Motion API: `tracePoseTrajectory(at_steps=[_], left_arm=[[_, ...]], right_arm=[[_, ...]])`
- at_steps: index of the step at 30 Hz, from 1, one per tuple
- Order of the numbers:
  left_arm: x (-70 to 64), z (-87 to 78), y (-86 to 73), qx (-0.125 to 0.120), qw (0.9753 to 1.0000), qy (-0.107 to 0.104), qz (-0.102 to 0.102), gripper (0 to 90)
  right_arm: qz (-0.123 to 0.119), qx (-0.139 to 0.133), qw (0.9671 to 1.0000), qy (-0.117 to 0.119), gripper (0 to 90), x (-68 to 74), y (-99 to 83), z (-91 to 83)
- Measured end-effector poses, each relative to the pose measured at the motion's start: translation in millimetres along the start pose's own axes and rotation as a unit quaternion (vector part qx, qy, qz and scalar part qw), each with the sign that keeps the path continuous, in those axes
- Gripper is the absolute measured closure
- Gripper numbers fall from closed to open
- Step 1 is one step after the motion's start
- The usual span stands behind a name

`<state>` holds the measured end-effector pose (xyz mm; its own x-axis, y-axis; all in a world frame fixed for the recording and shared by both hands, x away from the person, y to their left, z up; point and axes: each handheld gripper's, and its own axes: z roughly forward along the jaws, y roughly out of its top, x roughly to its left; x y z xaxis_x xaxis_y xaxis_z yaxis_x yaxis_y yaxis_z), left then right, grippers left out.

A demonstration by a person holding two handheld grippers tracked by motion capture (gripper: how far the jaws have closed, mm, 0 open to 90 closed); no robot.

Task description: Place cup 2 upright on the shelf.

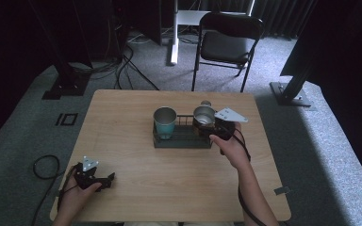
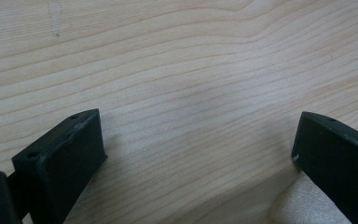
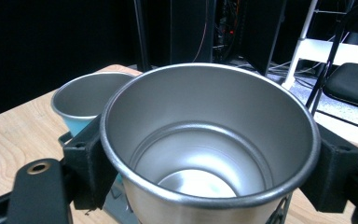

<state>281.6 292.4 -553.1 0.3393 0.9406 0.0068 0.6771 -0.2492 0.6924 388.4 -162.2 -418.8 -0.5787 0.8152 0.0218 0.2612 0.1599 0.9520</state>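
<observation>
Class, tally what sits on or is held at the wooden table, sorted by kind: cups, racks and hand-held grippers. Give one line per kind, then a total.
Cups: 2, a teal cup and a steel cup
Wire racks: 1, the black rack
Grippers: 2, the left gripper and the right gripper
Total: 5

An upright, empty steel cup sits at the right end of the black wire rack; a teal-sided cup stands at its left end.
</observation>
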Motion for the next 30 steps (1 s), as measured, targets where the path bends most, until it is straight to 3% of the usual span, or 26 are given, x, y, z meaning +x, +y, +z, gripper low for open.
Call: tracePoseTrajectory(at_steps=[14, 22, 30], left_arm=[[0.0, 0.0, 0.0, 0.0, 1.0, 0.0, 0.0, 2.9], [-0.1, 0.0, 0.0, 0.0, 1.0, 0.0, -0.001, 2.9], [0.0, 0.0, 0.0, 0.0, 1.0, 0.0, -0.001, 2.9]], right_arm=[[0.015, 0.014, 0.9996, -0.02, 18.3, -5.1, 2.3, 29.9], [0.022, 0.027, 0.999, -0.026, 18.4, -4.0, -11.0, 40.0], [0.025, 0.027, 0.9987, -0.037, 18.4, -4.0, -12.6, 43.4]])
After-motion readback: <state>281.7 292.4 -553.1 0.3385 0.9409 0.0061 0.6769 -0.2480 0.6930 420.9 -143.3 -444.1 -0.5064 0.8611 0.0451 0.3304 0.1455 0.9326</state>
